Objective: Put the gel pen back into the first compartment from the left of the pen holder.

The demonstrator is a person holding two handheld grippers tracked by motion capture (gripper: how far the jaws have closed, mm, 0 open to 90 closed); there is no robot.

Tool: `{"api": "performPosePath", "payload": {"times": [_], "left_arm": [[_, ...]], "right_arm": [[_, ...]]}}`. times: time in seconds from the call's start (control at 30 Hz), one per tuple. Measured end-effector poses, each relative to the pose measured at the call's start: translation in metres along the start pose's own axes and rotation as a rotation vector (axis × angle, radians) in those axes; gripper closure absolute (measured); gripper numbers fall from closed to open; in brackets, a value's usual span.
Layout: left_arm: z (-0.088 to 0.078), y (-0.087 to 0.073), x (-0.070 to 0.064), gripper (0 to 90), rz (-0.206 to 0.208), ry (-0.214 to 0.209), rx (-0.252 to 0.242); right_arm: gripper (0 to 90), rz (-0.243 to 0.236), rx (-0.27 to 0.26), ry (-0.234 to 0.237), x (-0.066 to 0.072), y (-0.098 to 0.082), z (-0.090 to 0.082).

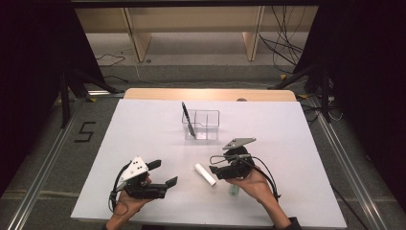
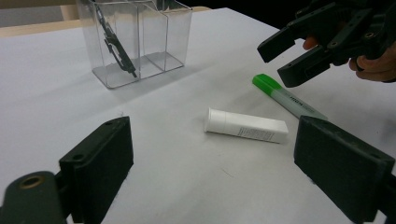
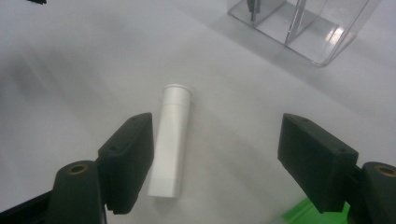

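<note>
Right gripper (image 1: 216, 165) is held just above the white tube (image 1: 205, 174), jaws apart, nothing clamped. Tube is laid flat on the table (image 1: 143, 134), green marker (image 2: 285, 99) just beside it, clear box (image 1: 201, 124) farther off. Left gripper (image 1: 163, 173) is seen with jaws apart, well left of the tube.

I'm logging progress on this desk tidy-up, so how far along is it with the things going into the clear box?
One black pen already stands in the left compartment of the clear organizer. In hand: the right gripper, jaws open, hovers by the white tube, not gripping it. Left, as it looks: the tube and the green highlighter lie on the table. The left gripper waits open.
</note>
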State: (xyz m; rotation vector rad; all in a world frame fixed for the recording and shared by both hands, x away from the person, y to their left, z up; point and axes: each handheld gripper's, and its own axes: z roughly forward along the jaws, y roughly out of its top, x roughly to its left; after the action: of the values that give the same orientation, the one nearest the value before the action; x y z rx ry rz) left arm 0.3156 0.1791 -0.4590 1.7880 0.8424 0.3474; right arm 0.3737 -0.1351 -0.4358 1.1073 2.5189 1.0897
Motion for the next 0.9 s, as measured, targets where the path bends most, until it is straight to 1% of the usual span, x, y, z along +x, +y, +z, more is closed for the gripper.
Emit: {"api": "performPosePath", "payload": {"times": [0.17,0.27,0.47,0.63,0.77,0.9], "left_arm": [[-0.001,0.000,0.000,11.6,0.004,0.002,0.001],[-0.002,0.000,0.000,11.6,-0.002,0.004,-0.003],[-0.001,0.000,0.000,11.6,-0.002,0.003,-0.003],[-0.002,-0.001,0.000,11.6,-0.003,0.004,-0.003],[-0.003,-0.001,0.000,11.6,-0.001,0.004,-0.002],[-0.003,-0.001,0.000,11.6,0.004,0.006,-0.002]], "right_arm": [[31.8,-0.007,0.003,0.011,0.002,-0.006,0.000],[34.4,-0.009,0.013,0.021,0.003,-0.009,0.000],[41.3,-0.009,0.017,0.035,0.004,-0.019,-0.002],[47.9,-0.008,0.008,0.044,0.003,-0.026,-0.005],[56.5,-0.009,0.007,0.050,0.004,-0.031,-0.007],[70.8,-0.022,0.010,0.047,0.006,-0.038,-0.010]]}}
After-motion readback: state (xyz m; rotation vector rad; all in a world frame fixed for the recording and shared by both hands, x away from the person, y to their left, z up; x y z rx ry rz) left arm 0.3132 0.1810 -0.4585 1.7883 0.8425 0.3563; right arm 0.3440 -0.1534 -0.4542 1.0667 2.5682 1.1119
